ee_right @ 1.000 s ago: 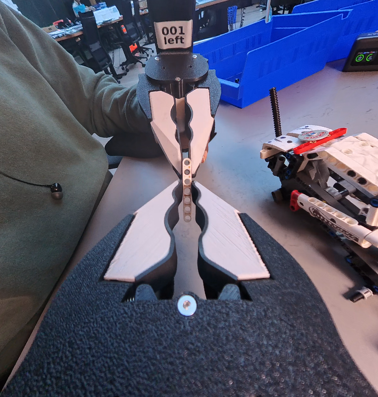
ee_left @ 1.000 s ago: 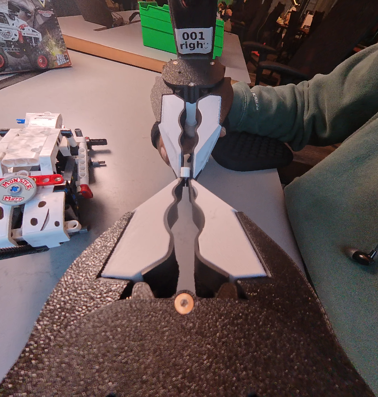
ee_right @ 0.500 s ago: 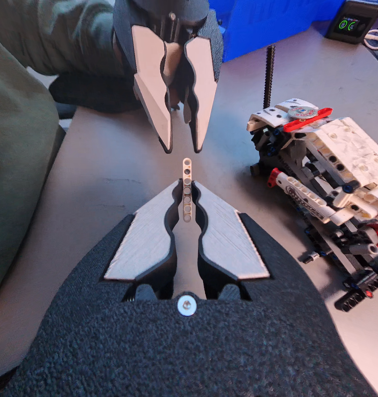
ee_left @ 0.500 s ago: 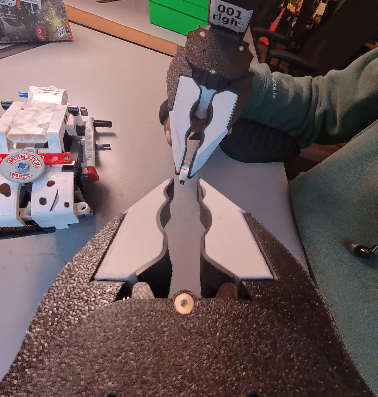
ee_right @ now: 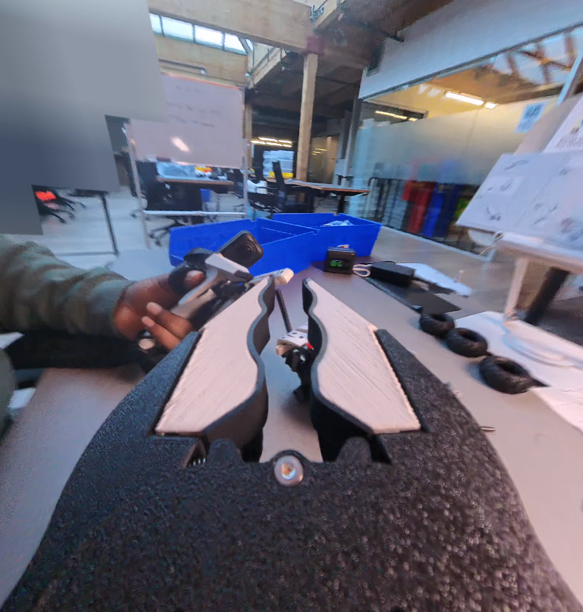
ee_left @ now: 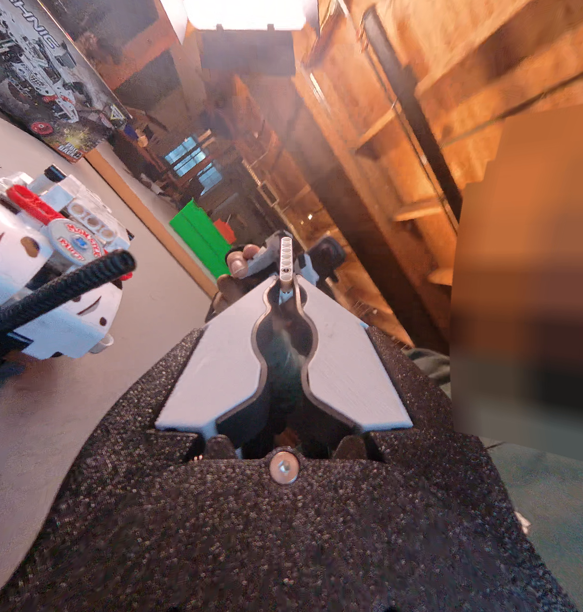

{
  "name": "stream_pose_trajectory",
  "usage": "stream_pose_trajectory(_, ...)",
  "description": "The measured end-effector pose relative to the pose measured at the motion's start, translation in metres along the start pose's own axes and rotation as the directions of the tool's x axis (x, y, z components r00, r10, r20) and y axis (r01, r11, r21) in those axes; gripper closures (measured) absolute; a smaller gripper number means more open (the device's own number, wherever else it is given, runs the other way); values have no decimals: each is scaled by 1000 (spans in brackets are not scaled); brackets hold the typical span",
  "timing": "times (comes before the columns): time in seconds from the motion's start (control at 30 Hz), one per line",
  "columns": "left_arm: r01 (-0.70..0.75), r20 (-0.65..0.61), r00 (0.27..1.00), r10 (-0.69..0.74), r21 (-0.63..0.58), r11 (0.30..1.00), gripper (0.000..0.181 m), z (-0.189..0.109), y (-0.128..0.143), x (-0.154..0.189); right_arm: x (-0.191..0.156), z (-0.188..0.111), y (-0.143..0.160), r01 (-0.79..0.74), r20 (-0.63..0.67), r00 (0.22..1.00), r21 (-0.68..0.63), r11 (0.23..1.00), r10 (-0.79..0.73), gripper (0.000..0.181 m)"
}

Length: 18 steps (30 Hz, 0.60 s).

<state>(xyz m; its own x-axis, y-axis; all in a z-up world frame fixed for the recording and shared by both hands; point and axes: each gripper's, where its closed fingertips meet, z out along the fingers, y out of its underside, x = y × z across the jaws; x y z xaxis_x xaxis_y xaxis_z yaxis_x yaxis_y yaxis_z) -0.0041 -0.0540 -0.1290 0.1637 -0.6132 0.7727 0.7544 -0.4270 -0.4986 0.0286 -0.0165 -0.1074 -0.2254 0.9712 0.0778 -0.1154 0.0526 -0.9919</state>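
My left gripper [ee_left: 286, 285] is shut on a light grey beam with a row of holes [ee_left: 286, 261], which sticks out past its fingertips. A white toy truck [ee_left: 45, 291] with a red beam and a black ribbed tube [ee_left: 61, 293] stands on the table to its left. My right gripper [ee_right: 288, 285] is open and empty. Between its fingers I see the black ribbed tube [ee_right: 283, 308] and a corner of the truck [ee_right: 291, 342]. In the right wrist view the left gripper [ee_right: 250, 277], held by a hand [ee_right: 151, 314], is just left of my right fingertips, with the beam's end [ee_right: 281, 275] showing.
Blue bins [ee_right: 276, 238] stand at the back of the grey table [ee_right: 366, 298], beside a small black device with a green display [ee_right: 339, 261]. Three black tyres [ee_right: 465, 341] lie at the right, below a booklet on a stand [ee_right: 545, 198]. A green bin [ee_left: 200, 238] and the toy's box [ee_left: 41, 82] stand farther off. There is about 6 cm between the tips of the two grippers.
The beam has passed from my right gripper to my left: the left was open and is now shut on it, the right has opened. Both grippers have tilted up and swung round.
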Motion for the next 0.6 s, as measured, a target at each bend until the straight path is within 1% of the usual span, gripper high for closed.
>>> stream_pose_trajectory(0.07,48,-32,998,-46,67,997,175,-1,-6,1,-14,9,9,162,-31,986,-66,985,-164,173)
stream_pose_trajectory(0.13,57,-66,997,-50,102,993,175,1,-8,5,-25,22,20,200,-40,978,-130,971,-206,171)
stream_pose_trajectory(0.27,65,-81,995,-58,91,994,175,8,0,7,-28,35,24,179,-89,977,-138,974,-193,169)
stream_pose_trajectory(0.43,48,-63,997,-41,121,991,175,7,-1,5,-27,38,24,148,-118,979,-143,979,-165,174)
stream_pose_trajectory(0.6,-39,-12,999,41,115,993,175,6,0,2,-25,38,27,121,-110,984,-162,979,-140,178)
